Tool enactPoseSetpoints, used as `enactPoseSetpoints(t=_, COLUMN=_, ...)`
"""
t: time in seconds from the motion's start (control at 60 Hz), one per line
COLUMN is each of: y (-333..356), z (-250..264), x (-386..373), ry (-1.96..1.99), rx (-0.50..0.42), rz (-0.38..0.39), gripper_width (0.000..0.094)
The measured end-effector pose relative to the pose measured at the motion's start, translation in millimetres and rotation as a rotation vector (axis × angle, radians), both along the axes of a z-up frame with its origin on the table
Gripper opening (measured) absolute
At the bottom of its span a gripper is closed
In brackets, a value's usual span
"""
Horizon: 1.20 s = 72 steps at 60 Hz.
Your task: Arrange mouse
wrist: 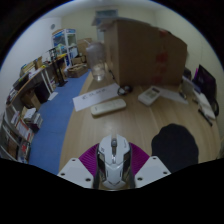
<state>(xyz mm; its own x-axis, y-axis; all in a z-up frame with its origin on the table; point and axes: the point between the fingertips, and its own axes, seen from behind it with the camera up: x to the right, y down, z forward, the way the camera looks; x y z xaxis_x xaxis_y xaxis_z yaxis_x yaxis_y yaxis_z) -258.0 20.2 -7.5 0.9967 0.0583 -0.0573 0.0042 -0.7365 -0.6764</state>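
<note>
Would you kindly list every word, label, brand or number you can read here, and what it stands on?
None can be read.
Mouse, white, between the gripper fingers: no legible logo.
Cardboard box: any print too blurred.
Keyboard: key legends too small.
Shelf items: unreadable.

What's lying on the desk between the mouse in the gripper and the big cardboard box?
In the gripper view, a white keyboard lies between the mouse and the cardboard box; otherwise bare desk.

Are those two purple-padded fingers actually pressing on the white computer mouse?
Touching. In the gripper view the white computer mouse sits between the gripper's purple pads, with no gap visible on either side.
</note>
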Motion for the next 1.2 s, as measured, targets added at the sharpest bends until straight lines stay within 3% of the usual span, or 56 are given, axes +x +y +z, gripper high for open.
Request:
enactPoseSetpoints(t=0.083, y=-9, z=54, x=-2, ry=-0.042, rx=0.101, rz=0.018, gripper_width=0.0406)
enactPoseSetpoints(t=0.233, y=-5, z=184, x=40, ry=-0.046, rx=0.321, rz=-0.078, gripper_width=0.0403)
enactPoseSetpoints(t=0.317, y=4, z=220, x=93, ry=-0.088, rx=0.382, rz=-0.122, gripper_width=0.0401)
enactPoseSetpoints(t=0.417, y=15, z=198, x=157, ry=-0.131, rx=0.362, rz=-0.152, gripper_width=0.0401)
enactPoseSetpoints(t=0.517, y=16, z=130, x=195, ry=-0.105, rx=0.268, rz=-0.146, gripper_width=0.0402)
enactPoseSetpoints(t=0.667, y=-1, z=34, x=205, ry=-0.018, rx=0.113, rz=-0.074, gripper_width=0.0406)
enactPoseSetpoints(t=0.767, y=-10, z=5, x=197, ry=-0.003, rx=0.087, rz=-0.002, gripper_width=0.0416)
enactPoseSetpoints(t=0.8, y=-14, z=-1, x=190, ry=0.004, rx=0.068, rz=0.021, gripper_width=0.0442)
enactPoseSetpoints(t=0.817, y=-18, z=-6, x=188, ry=0.009, rx=0.053, rz=0.031, gripper_width=0.0526)
enactPoseSetpoints(t=0.883, y=-17, z=-9, x=188, ry=-0.006, rx=0.081, rz=0.052, gripper_width=0.0498)
enactPoseSetpoints(t=1.0, y=-18, z=-8, x=187, ry=-0.007, rx=0.059, rz=0.056, gripper_width=0.0588)
enactPoseSetpoints(t=1.1, y=-30, z=-4, x=185, ry=0.002, rx=0.007, rz=0.019, gripper_width=0.0903)
enactPoseSetpoints(t=1.117, y=-32, z=-2, x=186, ry=0.003, rx=0.006, rz=0.012, gripper_width=0.0859)
enactPoseSetpoints(t=1.133, y=-34, z=-1, x=186, ry=0.004, rx=0.013, rz=0.006, gripper_width=0.0896)
enactPoseSetpoints(t=1.15, y=-36, z=4, x=186, ry=0.004, rx=0.012, rz=0.002, gripper_width=0.0846)
enactPoseSetpoints(t=1.2, y=-45, z=16, x=185, ry=-0.009, rx=0.019, rz=-0.015, gripper_width=0.0841)
